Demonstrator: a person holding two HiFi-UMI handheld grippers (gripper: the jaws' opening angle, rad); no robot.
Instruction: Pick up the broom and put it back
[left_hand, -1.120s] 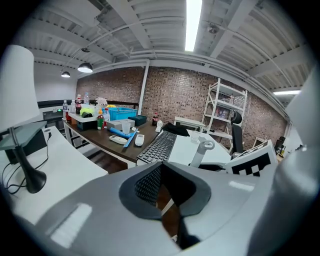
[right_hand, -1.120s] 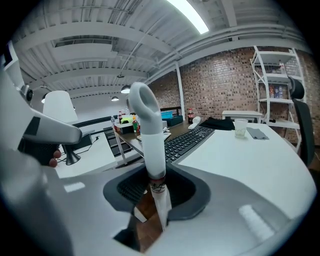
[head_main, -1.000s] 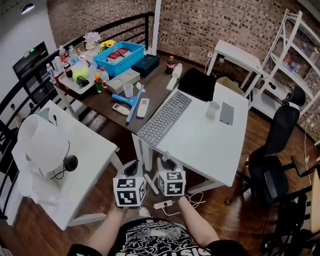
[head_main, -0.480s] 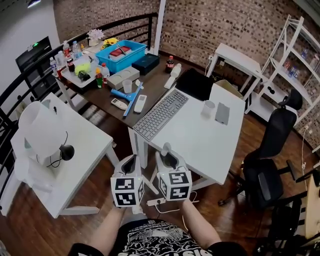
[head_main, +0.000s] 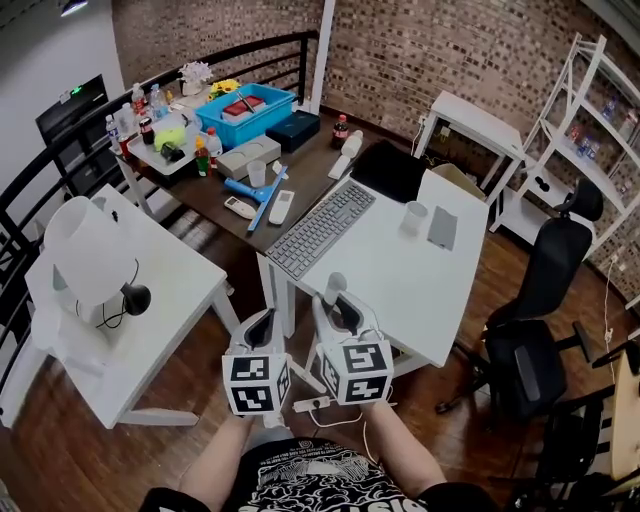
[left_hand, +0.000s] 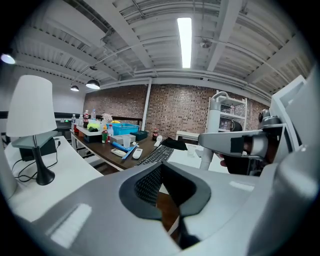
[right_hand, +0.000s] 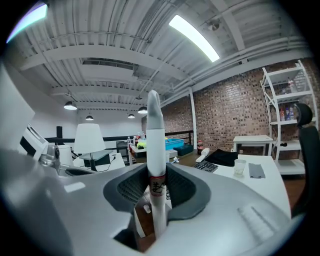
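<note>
The broom (right_hand: 153, 125) was seen only as a slim white handle, held upright between the jaws of the right tongs (right_hand: 156, 186). The right tongs were closed on it, their dark ribbed pads pressed against either side of the shaft. The handle was smooth and round, tapering to a blunt, rounded tip that stood well above the jaws. At pad level it was wrapped in a small label (right_hand: 157, 186) marked with a red stripe and a dark printed character. Below the jaws the shaft ran down out of sight, and the brush end could not be made out in any view.

The left tongs (left_hand: 164, 186) were held just beside the right ones, at their left. Their jaws were parted by a narrow gap with nothing gripped, only brown floor (head_main: 210, 375) being seen through it.

Ahead of both tongs a white surface (head_main: 400, 290) was set, with a keyboard (head_main: 318, 228) laid on it beyond the jaws. A white lamp (head_main: 85, 255) was placed well off to the left of the left tongs.
</note>
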